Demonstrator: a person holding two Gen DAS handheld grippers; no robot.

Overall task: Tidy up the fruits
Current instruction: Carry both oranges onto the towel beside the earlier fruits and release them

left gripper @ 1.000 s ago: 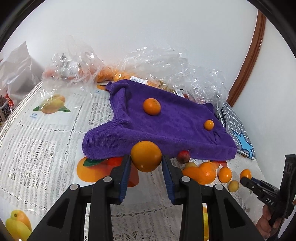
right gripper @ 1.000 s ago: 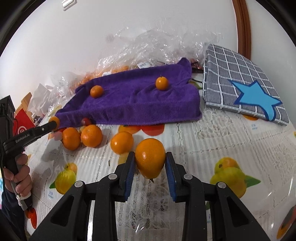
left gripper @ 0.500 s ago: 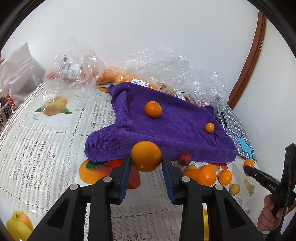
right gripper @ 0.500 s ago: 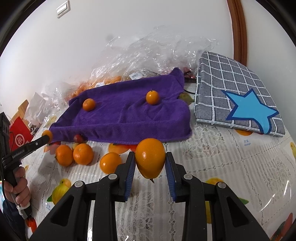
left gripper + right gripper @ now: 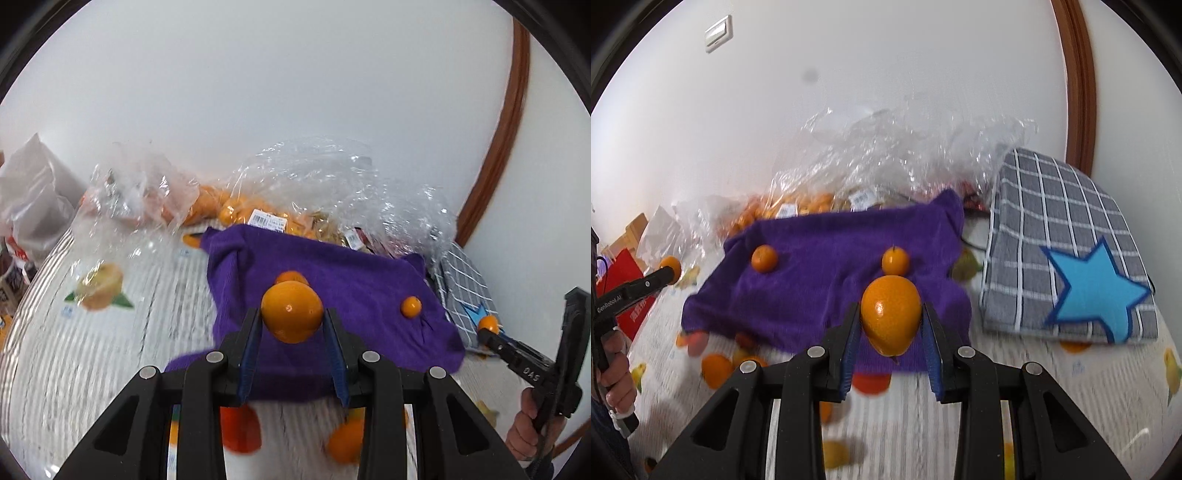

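Left wrist view: left claw (image 5: 292, 320) tight on orange (image 5: 291, 311); blurred fruit (image 5: 345, 441) below, perhaps tangerines.

White letters "DAS" stand on the black right gripper (image 5: 489, 329), seen from the left. "GenRobot.AI" runs along the black left gripper (image 5: 670, 270), seen from the right. The red bag (image 5: 626, 273) carries pale characters, and the labels (image 5: 266, 221) on the plastic bags are printed too small to read.
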